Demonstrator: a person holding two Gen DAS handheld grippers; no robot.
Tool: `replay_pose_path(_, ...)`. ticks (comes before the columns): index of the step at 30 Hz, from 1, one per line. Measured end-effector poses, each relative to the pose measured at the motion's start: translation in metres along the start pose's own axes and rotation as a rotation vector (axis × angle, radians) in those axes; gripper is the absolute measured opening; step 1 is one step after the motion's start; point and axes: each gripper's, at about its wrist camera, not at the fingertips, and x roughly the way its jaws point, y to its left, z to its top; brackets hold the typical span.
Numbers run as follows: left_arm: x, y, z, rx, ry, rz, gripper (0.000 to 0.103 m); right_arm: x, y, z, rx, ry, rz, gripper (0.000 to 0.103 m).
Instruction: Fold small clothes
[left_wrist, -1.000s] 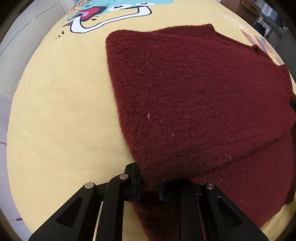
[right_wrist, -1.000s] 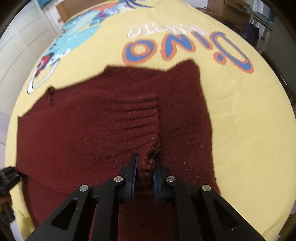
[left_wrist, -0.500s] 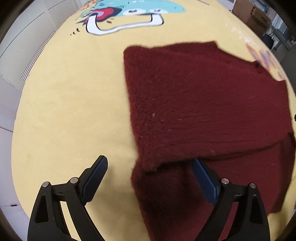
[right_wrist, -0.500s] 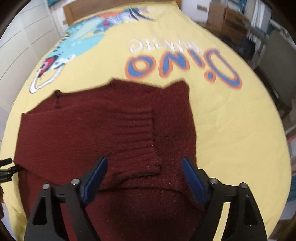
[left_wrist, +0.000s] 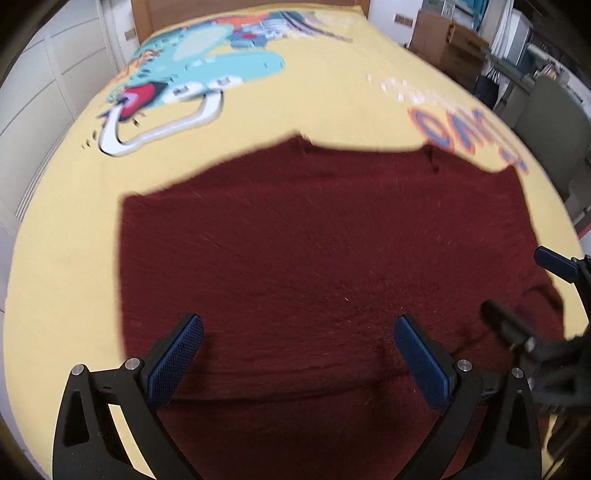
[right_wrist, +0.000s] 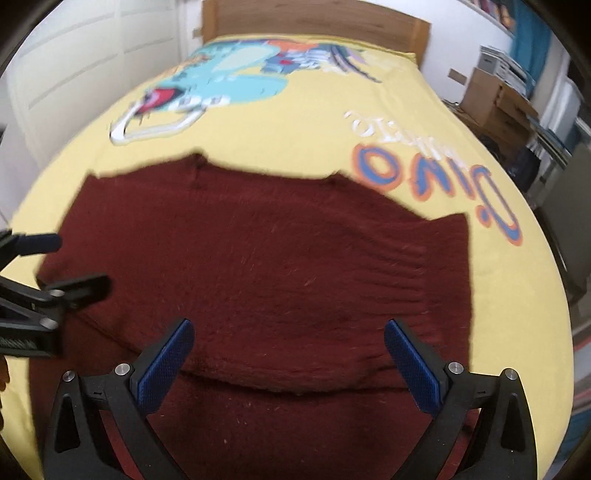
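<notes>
A dark red knitted sweater (left_wrist: 314, 258) lies flat on the yellow bedspread (left_wrist: 66, 229), with a folded layer on top whose near edge runs across in front of me; it also shows in the right wrist view (right_wrist: 266, 266). My left gripper (left_wrist: 299, 332) is open and empty, raised above the sweater's near part. My right gripper (right_wrist: 288, 336) is open and empty, above the same near part. The right gripper shows at the right edge of the left wrist view (left_wrist: 524, 295). The left gripper shows at the left edge of the right wrist view (right_wrist: 55, 262).
The bedspread carries a cartoon dinosaur print (right_wrist: 229, 77) and orange-blue lettering (right_wrist: 436, 181). A wooden headboard (right_wrist: 314, 22) stands at the far end. Cardboard boxes (right_wrist: 495, 99) and shelves stand to the right of the bed. White cupboard doors (right_wrist: 74, 59) line the left.
Both grippers let go of the sweater's folded edge, opened wide, and pulled back and up. The folded layer now lies flat on the sweater.
</notes>
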Motion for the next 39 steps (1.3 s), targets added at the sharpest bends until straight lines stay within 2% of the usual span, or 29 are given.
replay_pose_path(3,0.024,-0.002,-0.018,0.022,0.037,0.038,0.102,0.024,-0.007,-0.012,0.028,0.041,-0.007,0.103)
replay_pose_path(7,0.015,0.010,-0.033,0.049,0.003,0.035,0.102,0.024,-0.027,-0.018,0.043,0.010,-0.024,0.103)
replay_pose_path(12,0.017,0.039,-0.040,0.005,-0.011,0.067,0.102,0.026,-0.058,-0.023,0.089,0.019,-0.043,0.103)
replay_pose_path(17,0.017,0.042,-0.046,-0.011,-0.013,0.059,0.102,0.035,-0.083,-0.035,0.203,0.020,0.059,0.103)
replay_pose_path(21,0.018,0.043,-0.045,-0.035,-0.026,0.054,0.102,0.035,-0.078,-0.040,0.188,-0.005,0.044,0.103)
replay_pose_path(25,0.015,0.041,-0.042,-0.034,-0.020,0.046,0.102,0.037,-0.082,-0.037,0.207,0.028,0.058,0.103)
replay_pose_path(30,-0.002,0.042,-0.033,-0.045,0.025,0.022,0.102,0.014,-0.082,-0.024,0.213,0.088,0.036,0.103)
replay_pose_path(39,-0.092,0.033,-0.044,-0.056,-0.068,-0.006,0.102,-0.070,-0.095,-0.038,0.214,0.016,0.016,0.103)
